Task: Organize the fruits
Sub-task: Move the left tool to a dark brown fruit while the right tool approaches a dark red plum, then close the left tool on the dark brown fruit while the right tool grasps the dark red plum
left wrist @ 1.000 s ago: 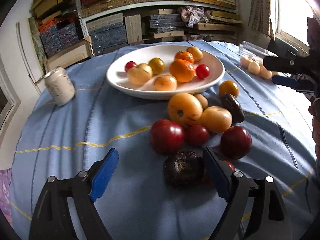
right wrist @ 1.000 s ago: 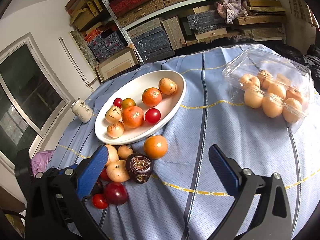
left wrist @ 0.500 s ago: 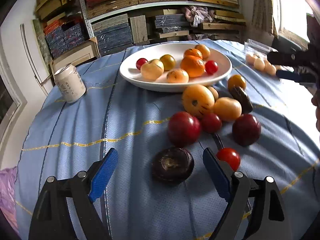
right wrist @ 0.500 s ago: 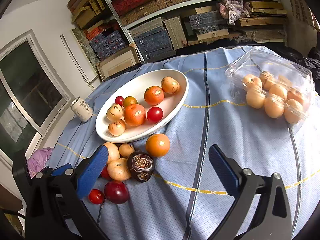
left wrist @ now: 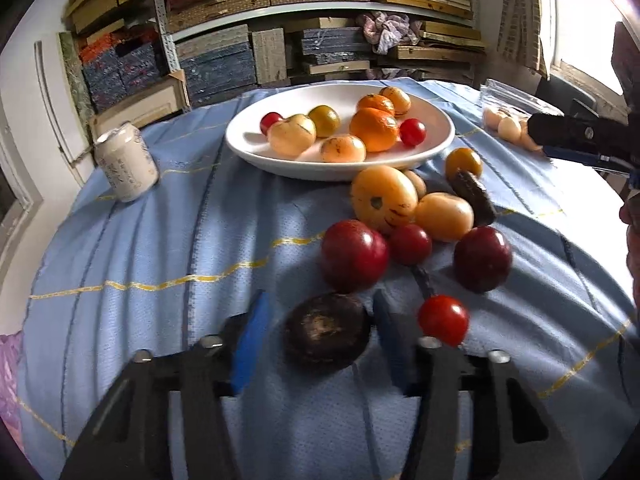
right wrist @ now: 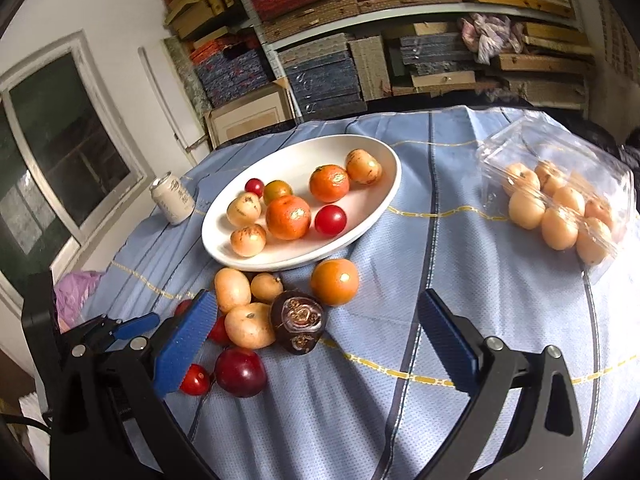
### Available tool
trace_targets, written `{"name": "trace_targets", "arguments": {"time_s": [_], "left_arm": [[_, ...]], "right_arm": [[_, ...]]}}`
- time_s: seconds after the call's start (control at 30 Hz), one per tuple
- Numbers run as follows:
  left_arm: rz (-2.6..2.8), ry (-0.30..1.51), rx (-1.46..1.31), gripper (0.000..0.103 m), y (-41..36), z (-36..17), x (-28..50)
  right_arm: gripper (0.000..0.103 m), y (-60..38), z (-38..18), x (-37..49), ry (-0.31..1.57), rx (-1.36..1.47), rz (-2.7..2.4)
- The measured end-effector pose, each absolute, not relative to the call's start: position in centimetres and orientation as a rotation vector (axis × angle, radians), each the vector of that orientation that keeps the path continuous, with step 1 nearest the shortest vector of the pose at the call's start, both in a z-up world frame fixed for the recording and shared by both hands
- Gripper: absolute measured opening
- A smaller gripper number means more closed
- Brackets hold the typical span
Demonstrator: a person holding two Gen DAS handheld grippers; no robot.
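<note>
The dark purple fruit [left wrist: 326, 332] was round, dull-skinned, with a pale worn patch on top. It lay on the blue-clothed surface [left wrist: 160, 248], apart from the white dish [left wrist: 280, 160]. The can [left wrist: 125, 166] carried print too blurred to read. The fruit sat between the blue pads of the left gripper [left wrist: 316, 336]; the right pad looked in contact, the left just beside it, not yet clenched. The right gripper [right wrist: 316, 340] was spread wide, holding nothing.

White can [left wrist: 125, 166] upright on blue tablecloth [left wrist: 168, 248]; shelves [right wrist: 404, 12] stacked with boards behind; window [right wrist: 52, 152] at left.
</note>
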State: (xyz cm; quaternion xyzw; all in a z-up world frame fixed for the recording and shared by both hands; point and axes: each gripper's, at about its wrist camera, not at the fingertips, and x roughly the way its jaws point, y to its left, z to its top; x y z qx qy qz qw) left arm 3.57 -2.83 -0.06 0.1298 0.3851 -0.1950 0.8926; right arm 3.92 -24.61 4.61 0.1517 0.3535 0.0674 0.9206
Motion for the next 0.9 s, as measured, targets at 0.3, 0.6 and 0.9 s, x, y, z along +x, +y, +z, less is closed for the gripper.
{"name": "trace_targets", "arguments": {"time_s": [0.3, 0.6, 0.9], "left_arm": [[-0.404, 0.800, 0.242, 0.043, -2.7, -0.1, 3.9], [-0.396, 0.828, 0.257, 0.046, -2.4, -0.3, 4.0], [-0.399, 0.850, 0.252, 0.045, -2.4, -0.9, 4.2]], "right_arm": [[0.098, -19.9, 4.6, 3.1, 0.713, 0.058, 0.213], [0.088, -17.9, 2.8, 3.1, 0.781, -0.005, 0.262], [0.070, -17.2, 1.2, 3.3, 0.848, 0.008, 0.293]]}}
